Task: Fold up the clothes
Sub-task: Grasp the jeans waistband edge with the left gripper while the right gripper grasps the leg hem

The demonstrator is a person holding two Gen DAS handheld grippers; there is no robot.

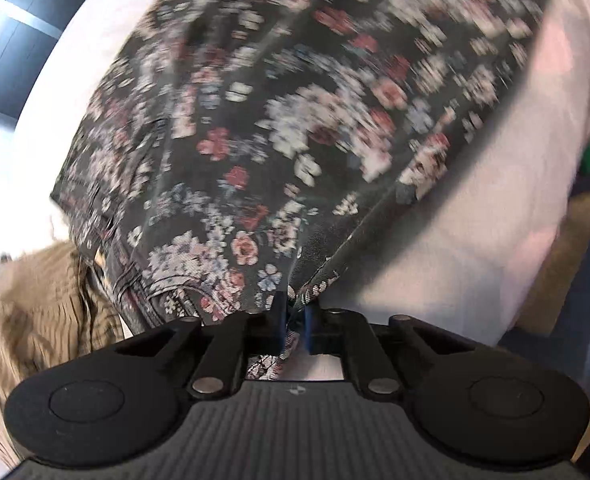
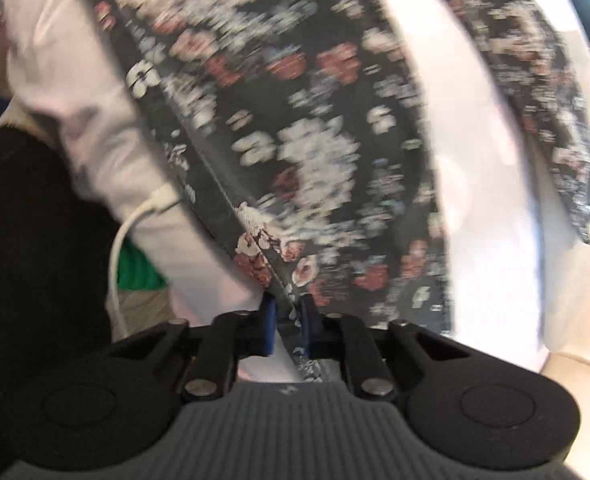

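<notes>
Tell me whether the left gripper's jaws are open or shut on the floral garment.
Shut on it. The left gripper has its jaws pinched on an edge of the floral garment, and the cloth pulls taut away from them.

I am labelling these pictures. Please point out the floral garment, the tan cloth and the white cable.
floral garment (image 1: 255,128): left wrist view, middle of the printed cloth.
tan cloth (image 1: 35,320): left wrist view, its pleated part.
white cable (image 2: 117,256): right wrist view, its curved stretch.
</notes>
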